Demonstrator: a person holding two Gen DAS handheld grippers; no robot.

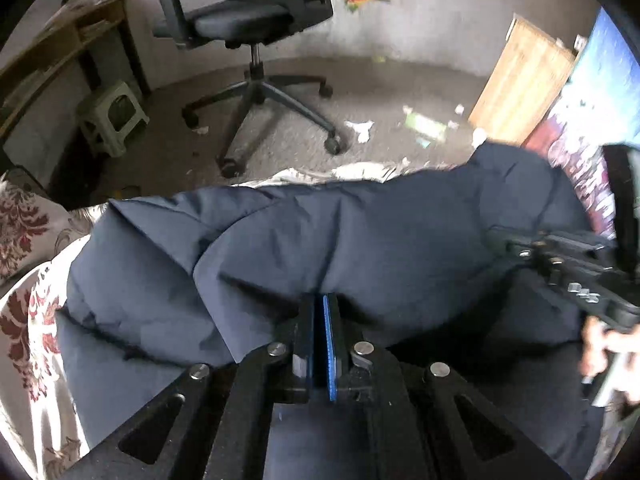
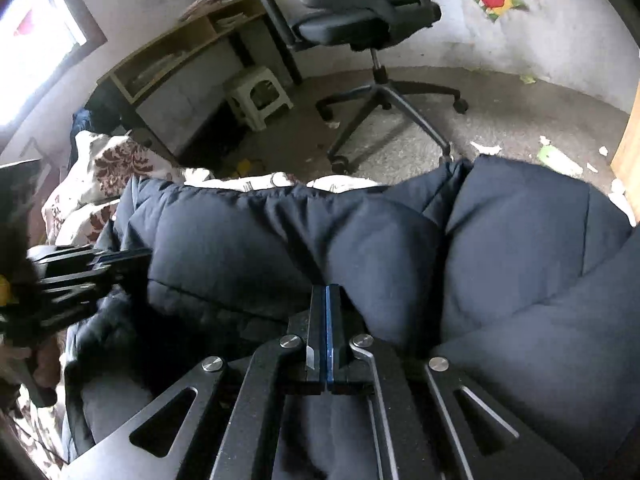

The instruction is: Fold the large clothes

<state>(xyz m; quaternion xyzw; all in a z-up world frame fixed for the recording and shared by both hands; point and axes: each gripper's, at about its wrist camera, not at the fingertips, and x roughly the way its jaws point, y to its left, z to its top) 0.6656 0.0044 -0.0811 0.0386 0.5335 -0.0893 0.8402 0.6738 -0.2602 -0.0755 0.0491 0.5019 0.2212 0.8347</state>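
A large navy puffer jacket (image 1: 320,240) lies bunched on a bed with a white and red floral cover (image 1: 24,320). My left gripper (image 1: 322,300) is shut with its tips pinching a fold of the jacket's near edge. My right gripper (image 2: 325,292) is shut the same way on the jacket (image 2: 360,232), further right. Each gripper shows in the other's view: the right one at the right edge (image 1: 560,256), the left one at the left edge (image 2: 88,272). How much fabric sits between the fingers is hidden.
Beyond the bed's far edge is a grey floor with paper litter (image 1: 360,128), a black office chair (image 1: 256,40), a small plastic stool (image 1: 112,116), a wooden desk (image 2: 180,52) and a wooden board (image 1: 520,80) leaning at the right.
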